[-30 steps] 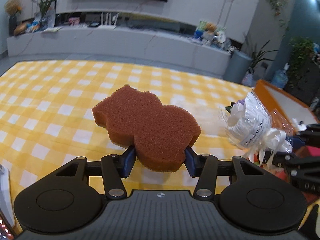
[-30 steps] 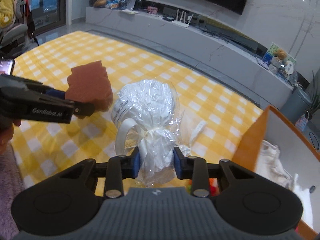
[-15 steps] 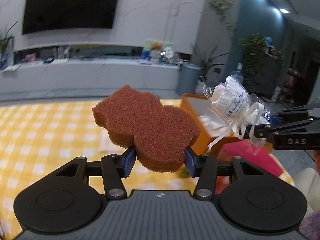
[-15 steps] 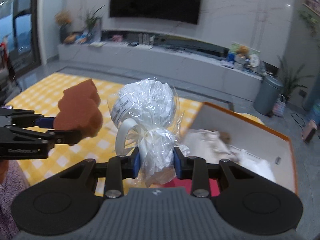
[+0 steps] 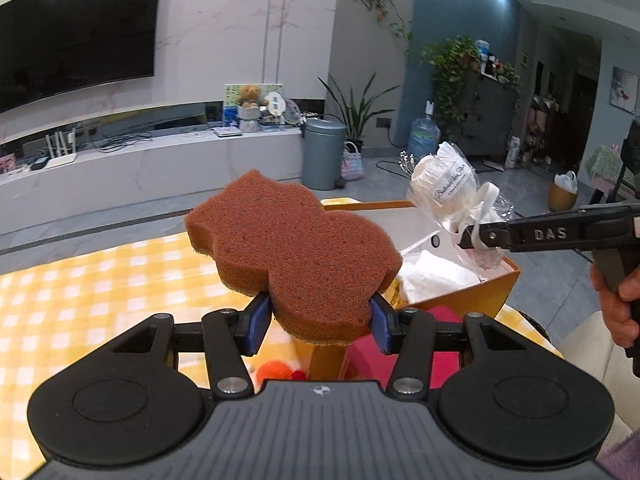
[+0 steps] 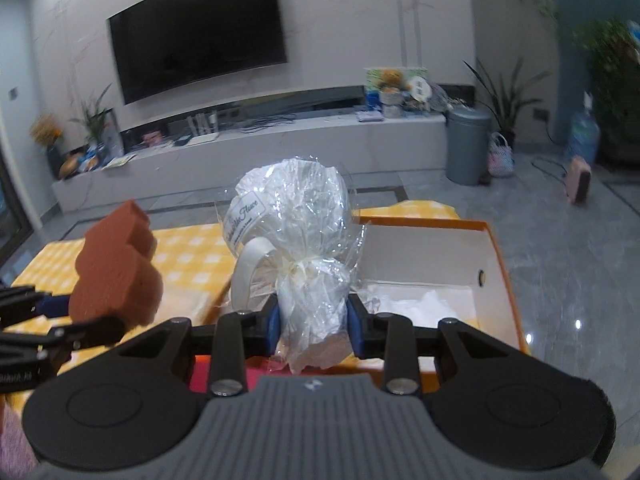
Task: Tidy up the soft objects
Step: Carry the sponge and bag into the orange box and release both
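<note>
Yellow-checked table (image 5: 100, 280), orange box (image 6: 496, 248) at right, seemingly part-filled; left gripper (image 5: 318, 322) holds sponge (image 5: 292, 248), right gripper (image 6: 314, 326) the wrapped bundle (image 6: 296, 216); neither dropped in.

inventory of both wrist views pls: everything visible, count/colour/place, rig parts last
sponge: 1, brown, lobed, clamped in left gripper
cellophane-wrapped bundle: 1, white with ribbon and label, clamped in right gripper
box: 1, orange, white inside, open, at tablecloth's far edge
white soft items: count unclear, inside box
tablecloth: 1, yellow-white check
pink item: 1, under left gripper, mostly hidden
TV: 1, black, wall
bin: 1, grey, floor
water bottle: 1, blue, floor
left gripper: black, blue fingers
right gripper: black, blue fingers
hand: 1, on right gripper's handle
</note>
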Demonstrator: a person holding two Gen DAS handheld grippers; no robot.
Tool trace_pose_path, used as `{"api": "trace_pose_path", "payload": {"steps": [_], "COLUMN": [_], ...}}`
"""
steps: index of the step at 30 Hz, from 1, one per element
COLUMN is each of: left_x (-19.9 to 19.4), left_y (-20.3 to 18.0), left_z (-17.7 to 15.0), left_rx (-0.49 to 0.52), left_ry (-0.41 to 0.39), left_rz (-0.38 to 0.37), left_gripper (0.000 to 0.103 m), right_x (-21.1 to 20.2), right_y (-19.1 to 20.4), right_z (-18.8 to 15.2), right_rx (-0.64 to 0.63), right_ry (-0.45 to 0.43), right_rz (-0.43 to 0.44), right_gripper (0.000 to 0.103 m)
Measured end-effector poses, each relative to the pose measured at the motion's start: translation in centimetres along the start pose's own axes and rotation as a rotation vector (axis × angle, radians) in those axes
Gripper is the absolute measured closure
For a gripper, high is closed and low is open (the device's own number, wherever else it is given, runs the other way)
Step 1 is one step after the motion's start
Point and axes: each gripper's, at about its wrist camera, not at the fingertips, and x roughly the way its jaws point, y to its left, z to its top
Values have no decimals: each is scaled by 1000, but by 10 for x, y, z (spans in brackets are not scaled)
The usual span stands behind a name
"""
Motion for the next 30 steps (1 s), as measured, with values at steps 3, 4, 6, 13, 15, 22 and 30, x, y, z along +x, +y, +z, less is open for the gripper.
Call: {"api": "trace_pose_path", "payload": {"steps": [3,4,6,13,15,22,30], "left_x": [24,30,47,96,110,141,147], "left_y": [-7,-9,-13,-34,-39,-39,-34], "left_z": [12,15,20,30,32,24,15], "left_rx": [14,17,22,48,58,49,25], "left_ry": [22,30,47,98,116,203,256], "left_rz": [-19,-27,-42,-94,-104,-93,-86], "left_gripper": [45,45,45,45,45,45,43], "right_x": [18,25,39,79,85,104,110], "right_y": [-21,-28,-41,-76,-82,-85,-84], "right_z": [6,7,9,12,13,1,-6], "right_rx": [52,68,84,113,105,51,22], "right_ry": [19,27,44,100,99,146,184], "right_rz": [-34,-44,-65,-153,-174,-211,-240], "right_gripper": [70,70,70,70,70,69,65]}}
